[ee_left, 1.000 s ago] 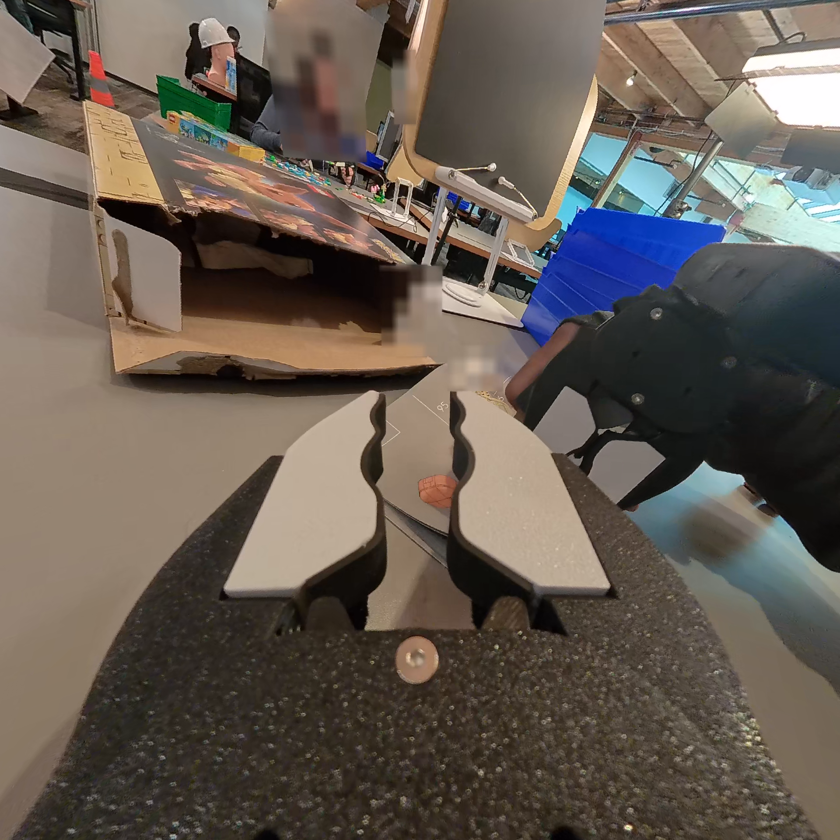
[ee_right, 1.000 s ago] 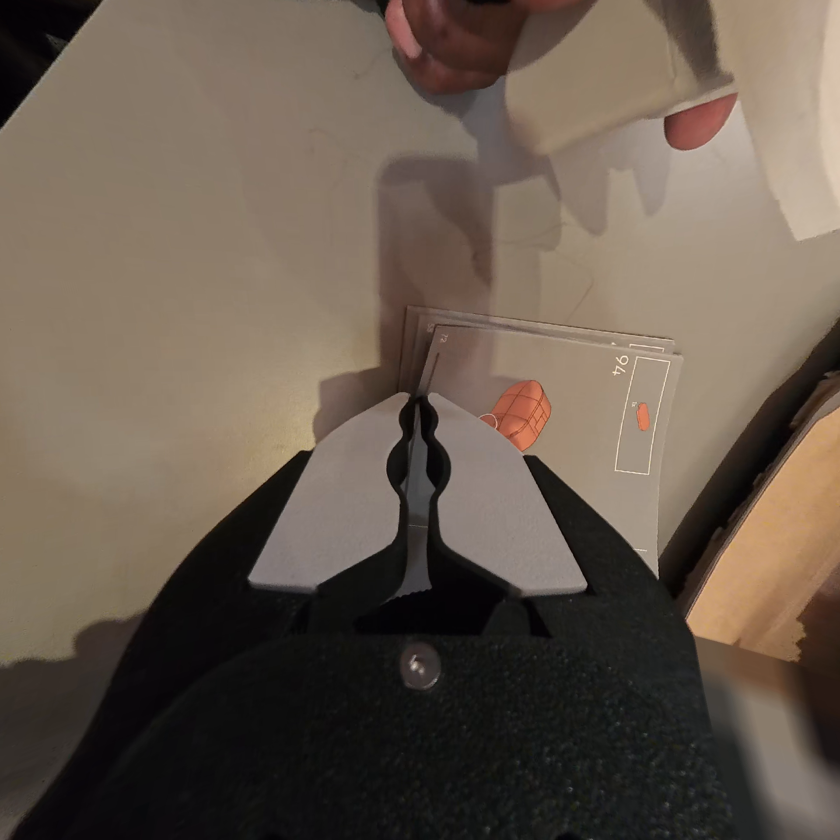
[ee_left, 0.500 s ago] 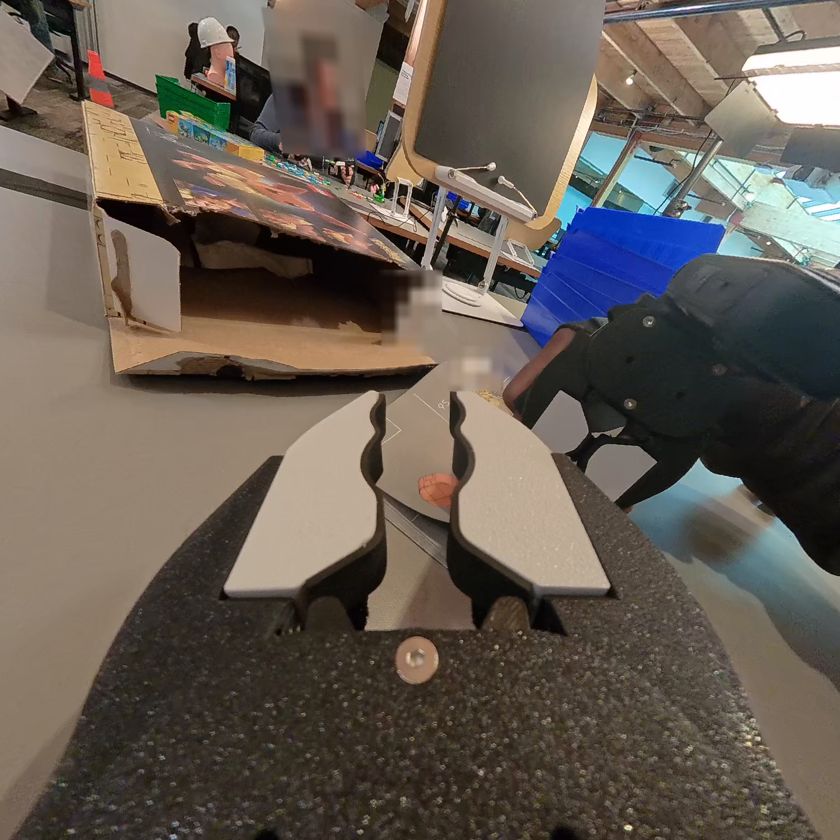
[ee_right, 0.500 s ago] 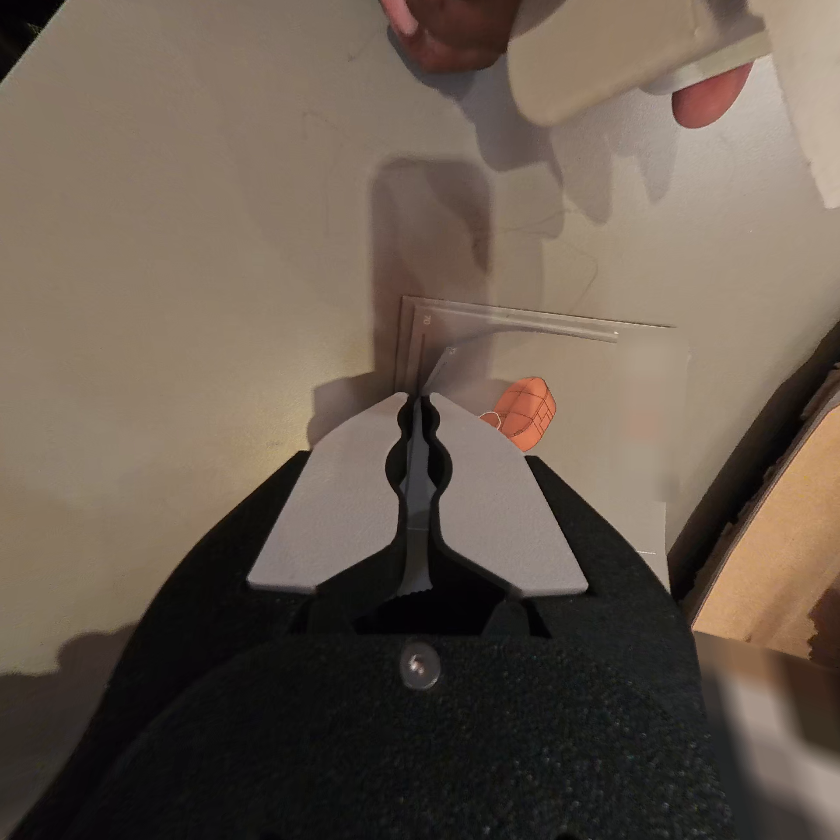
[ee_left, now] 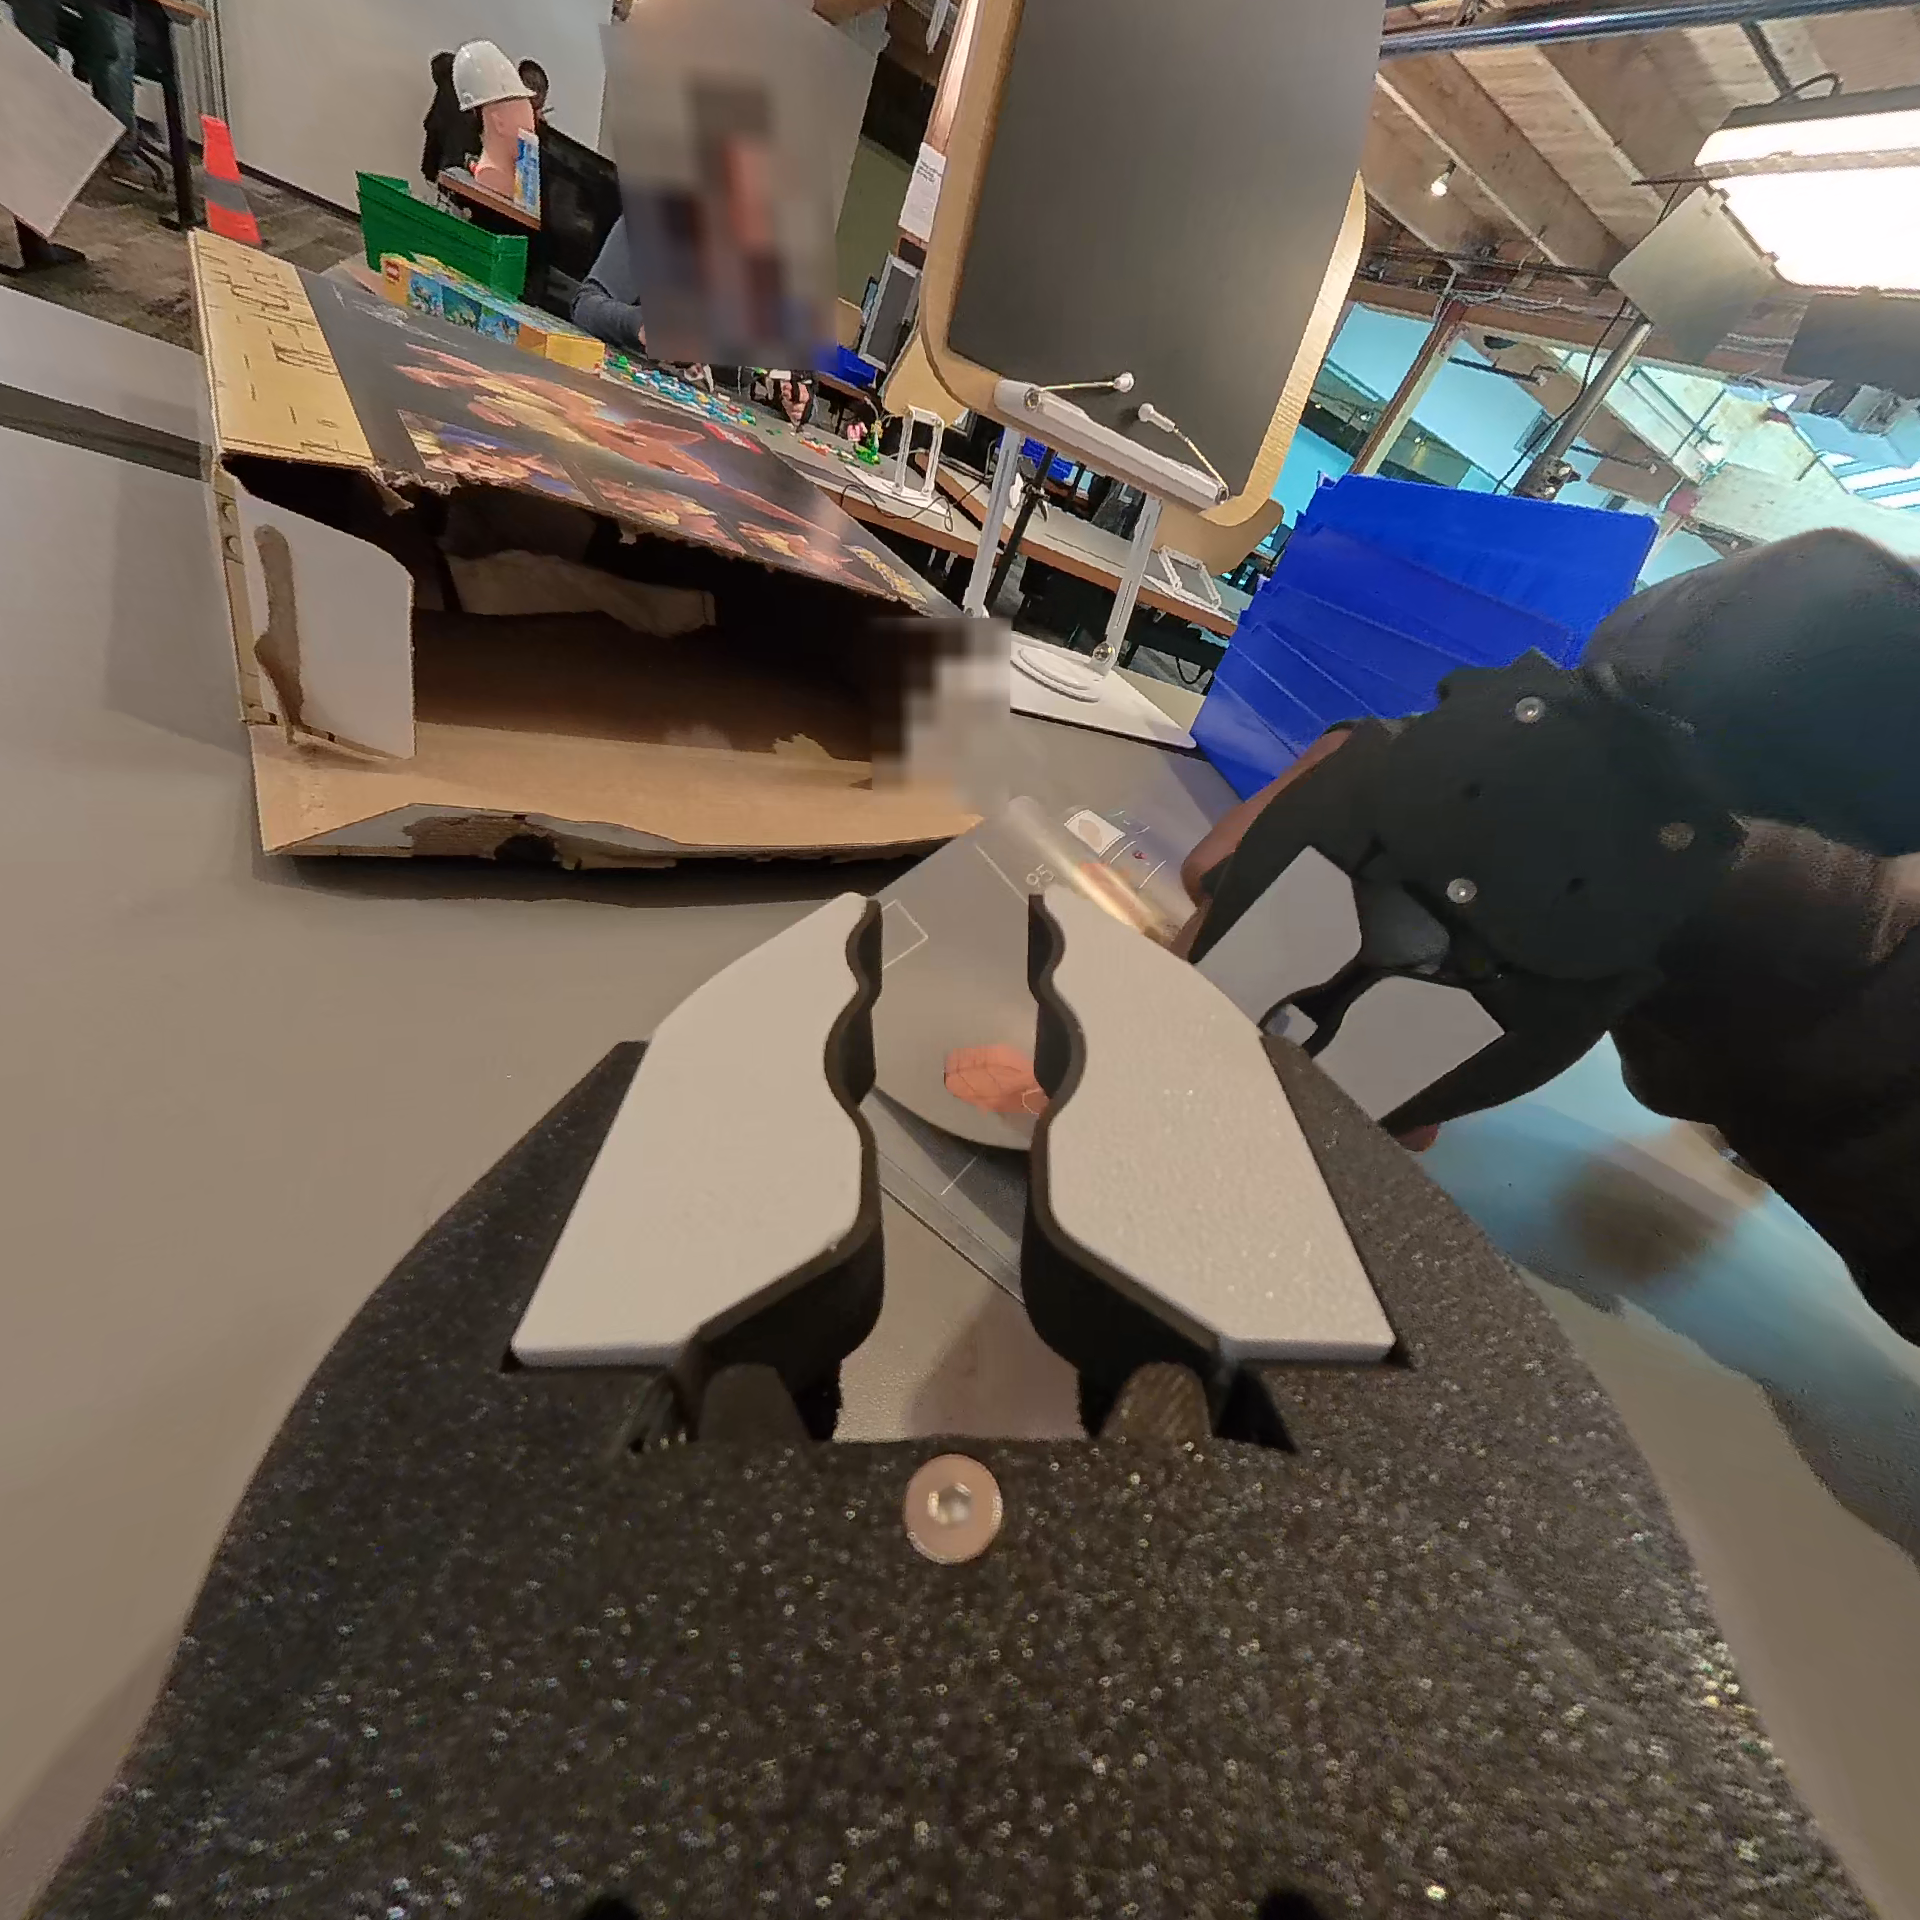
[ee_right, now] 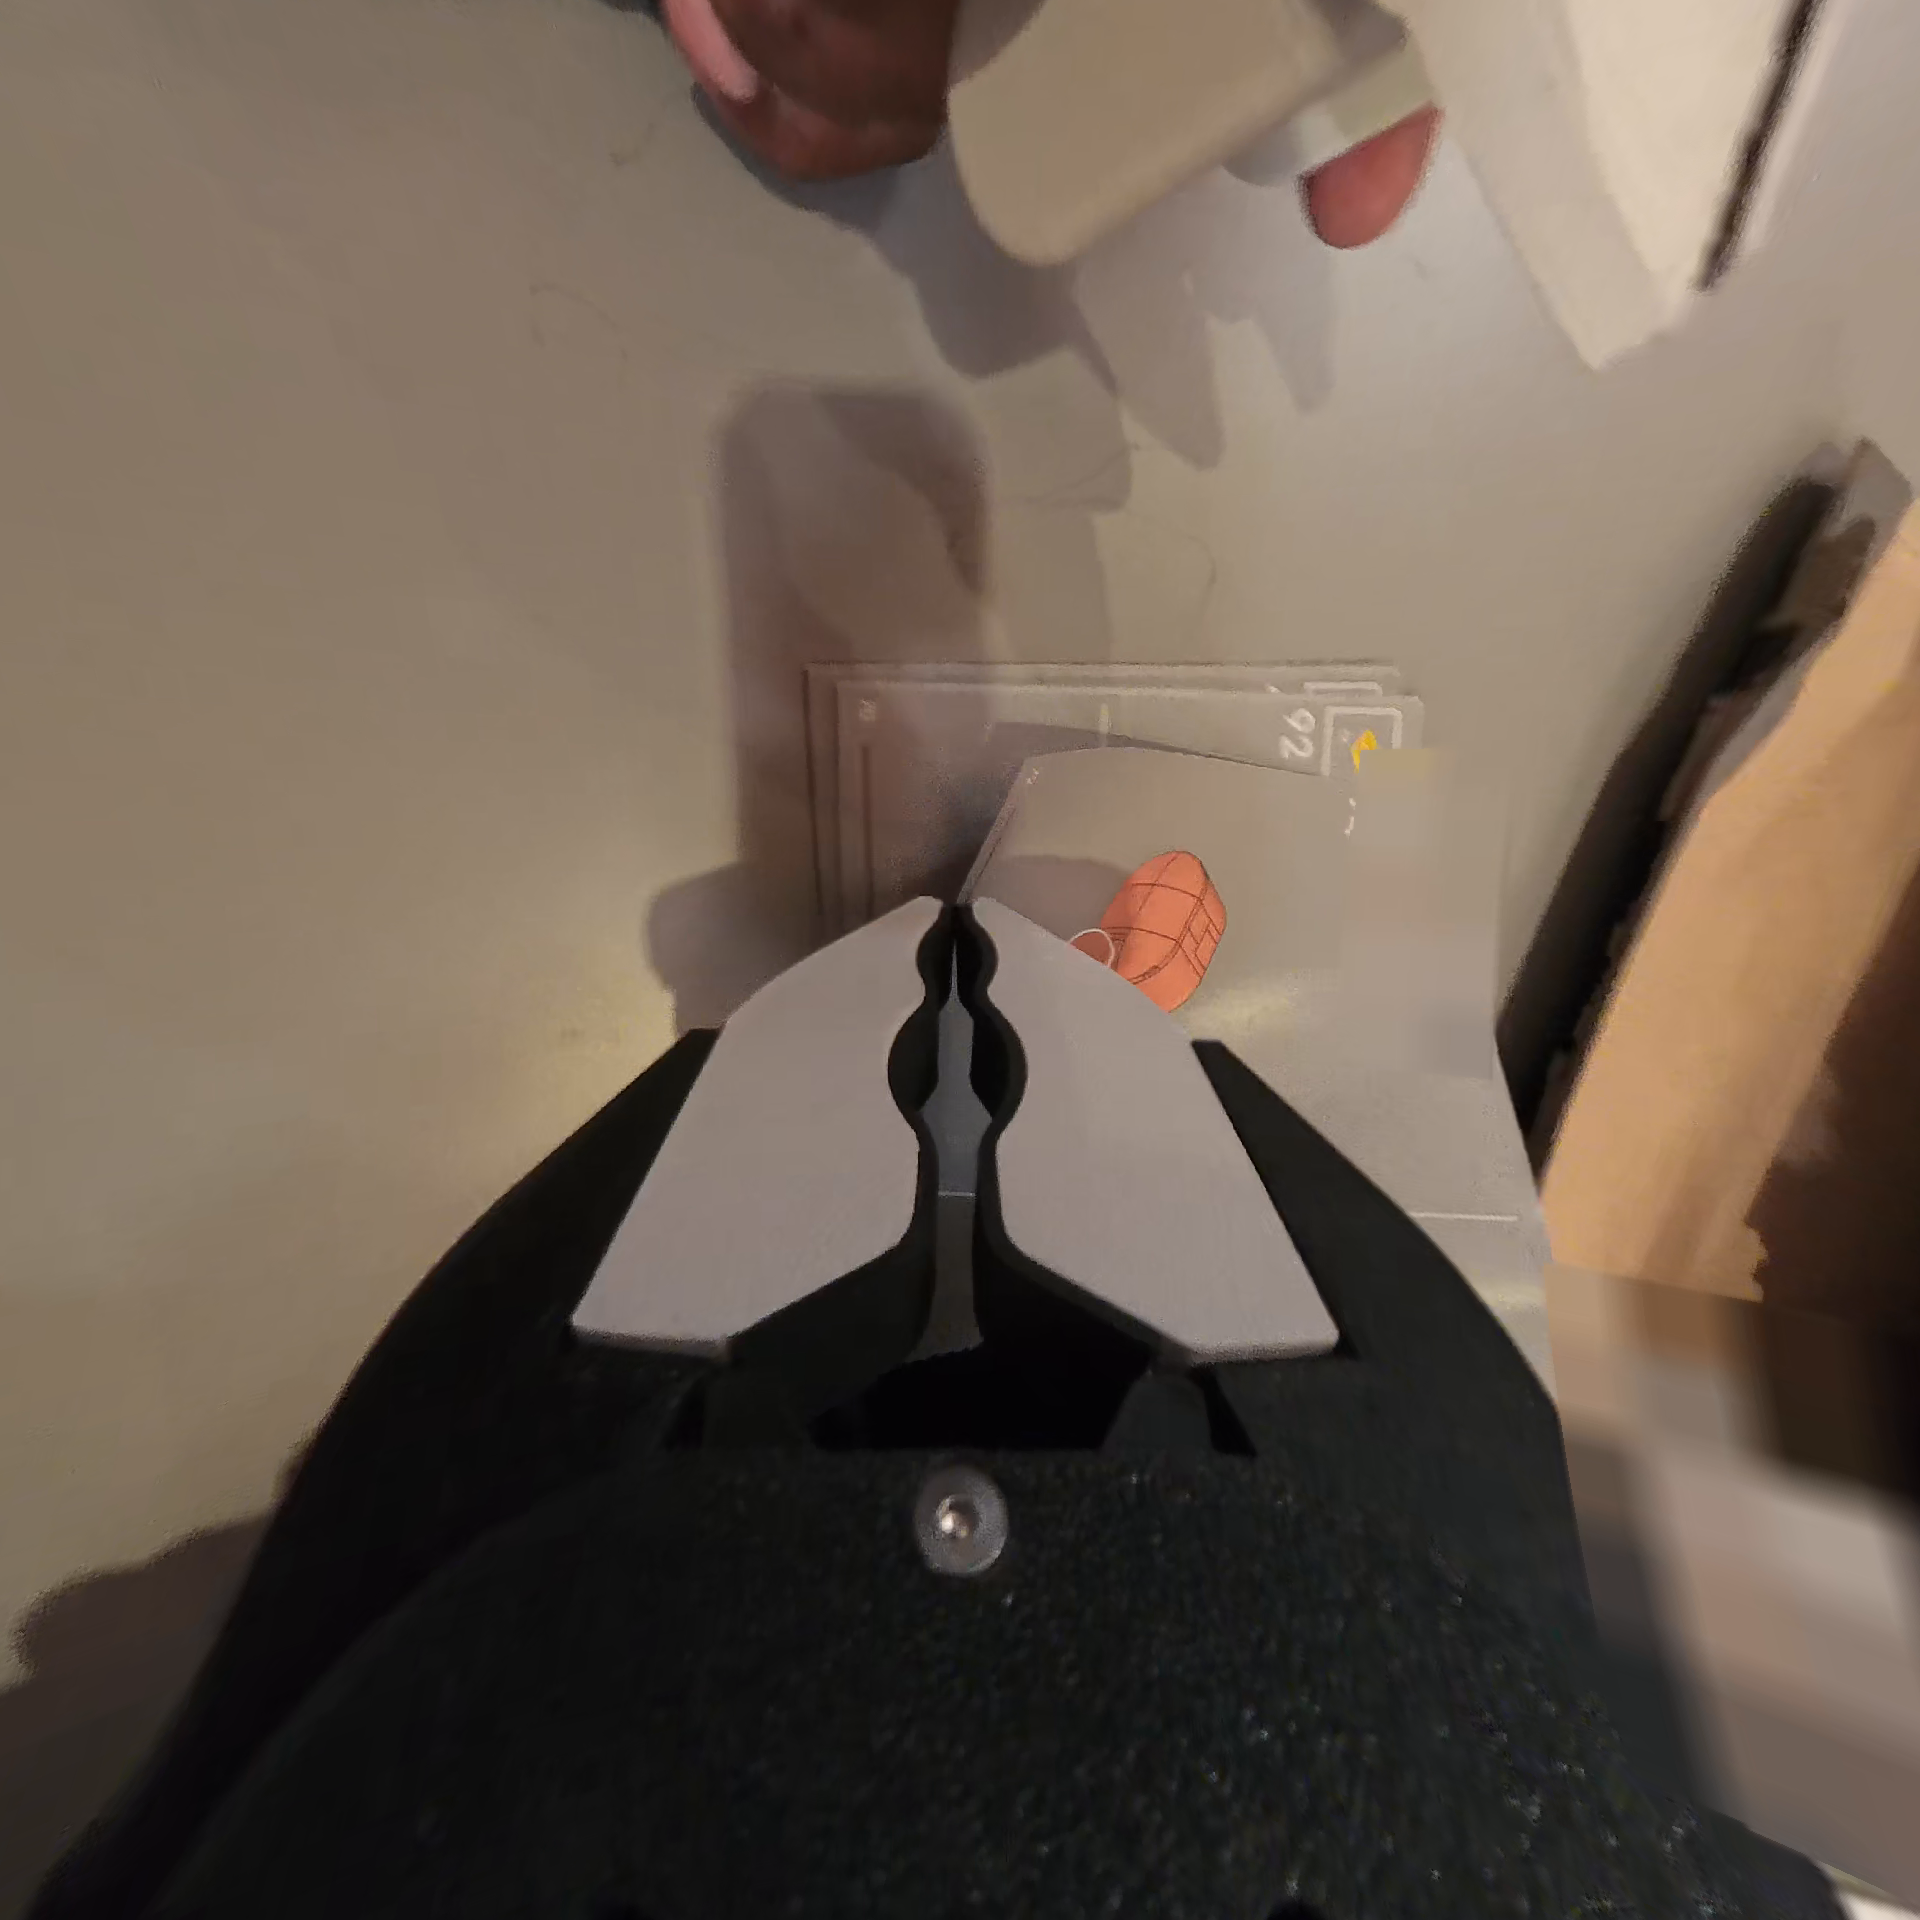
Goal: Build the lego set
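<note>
Booklet page point(ee_right: 1226, 831) lifted higher than before, pinched in right hand-held gripper point(ee_right: 954, 914); left hand-held gripper point(ee_left: 951, 925) parted

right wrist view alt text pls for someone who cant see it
The right tongs are shut on a grey page of an instruction booklet lying on a pale table. A cardboard box sits at right.

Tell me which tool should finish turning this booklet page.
Right. The right tool is already shut on the lifted page of the booklet. The left tool is open, gripping nothing, its fingers over the booklet, so it would probably need a fresh grip.
</note>
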